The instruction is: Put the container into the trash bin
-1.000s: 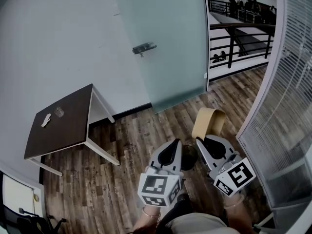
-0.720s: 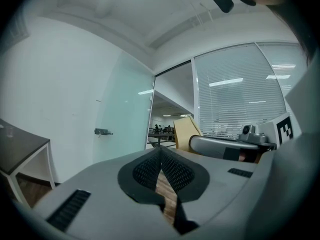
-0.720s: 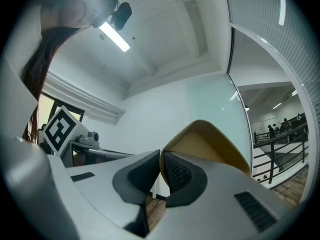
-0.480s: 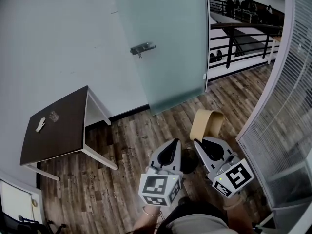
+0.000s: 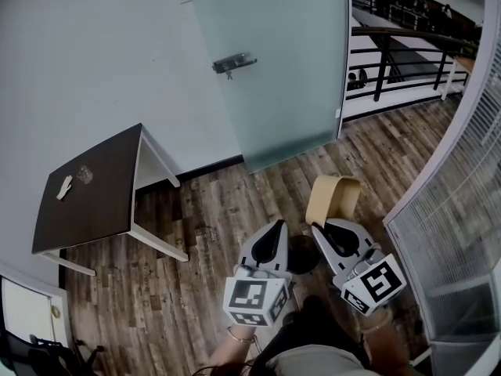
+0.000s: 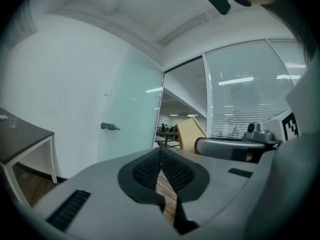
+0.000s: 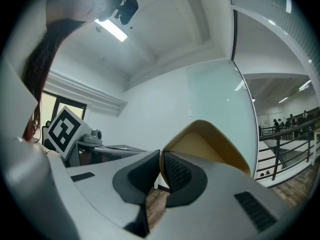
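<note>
A tan paper container (image 5: 332, 199), open-topped and squashed, hangs over the wooden floor with my right gripper (image 5: 319, 227) shut on its near rim. In the right gripper view the container (image 7: 212, 146) rises just past the two pads, its wall pinched between them. My left gripper (image 5: 274, 227) is beside it on the left, jaws shut with nothing between them; in the left gripper view the pads (image 6: 161, 170) meet at the tips and the container (image 6: 188, 133) shows to the right. No trash bin is in view.
A dark-topped table with white legs (image 5: 100, 197) stands at the left against the white wall. A frosted glass door (image 5: 270, 61) is ahead. Black railings (image 5: 407, 57) lie beyond it at the upper right. A glass wall with blinds (image 5: 462, 210) runs along the right.
The view has shifted slightly: the table, door and floor have slid in the frame as the person moves. Both grippers keep their places relative to each other, the container still held.
</note>
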